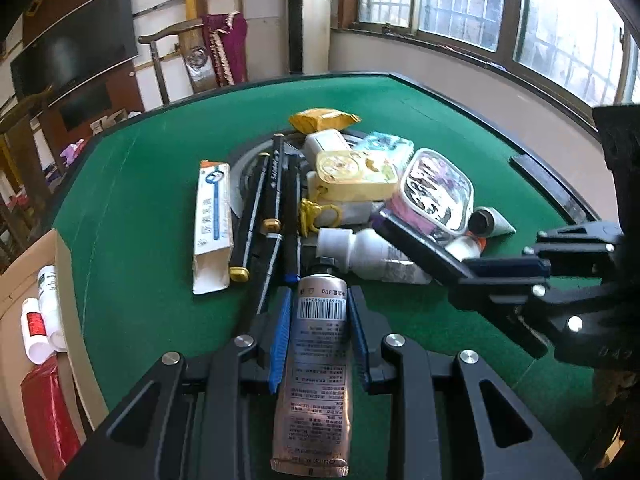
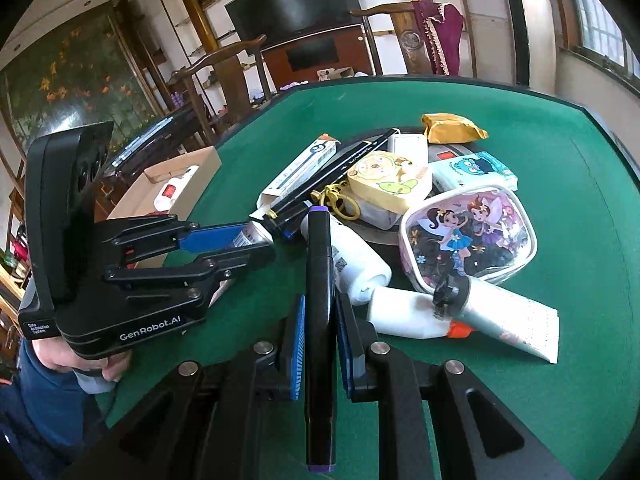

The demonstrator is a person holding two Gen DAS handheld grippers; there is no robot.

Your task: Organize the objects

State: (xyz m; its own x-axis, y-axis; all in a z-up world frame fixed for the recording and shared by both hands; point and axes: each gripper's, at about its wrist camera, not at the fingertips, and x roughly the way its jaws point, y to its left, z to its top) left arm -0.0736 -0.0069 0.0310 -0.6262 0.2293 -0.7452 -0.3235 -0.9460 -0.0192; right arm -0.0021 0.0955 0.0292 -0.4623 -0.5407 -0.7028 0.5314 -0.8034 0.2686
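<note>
The left gripper [image 1: 319, 312] reached forward low over the near part of the green felt table [image 1: 152, 184], its jaws clamped on a silver hand-cream tube [image 1: 316, 364]. The tube lay lengthwise between the blue pads, its long axis along the fingers, black cap pointing away toward the pile and crimped end toward the camera. The right gripper [image 2: 319, 320] came in from the right, angled toward the pile, with its jaws closed on a black marker [image 2: 319, 320] with purple ends. The marker ran along the fingers, one purple end pointing far toward the clutter, the other back near the camera. Beyond both tools lay the heap: a fairy-print pouch [image 2: 466, 238], a white bottle [image 2: 352, 256], a yellow cartoon case [image 2: 390, 184], more black markers [image 1: 260, 216] side by side pointing near to far, and a toothpaste box [image 1: 212, 228] on their left. A cardboard box [image 1: 24, 280] sat at the table's left edge, holding small white bottles.
</note>
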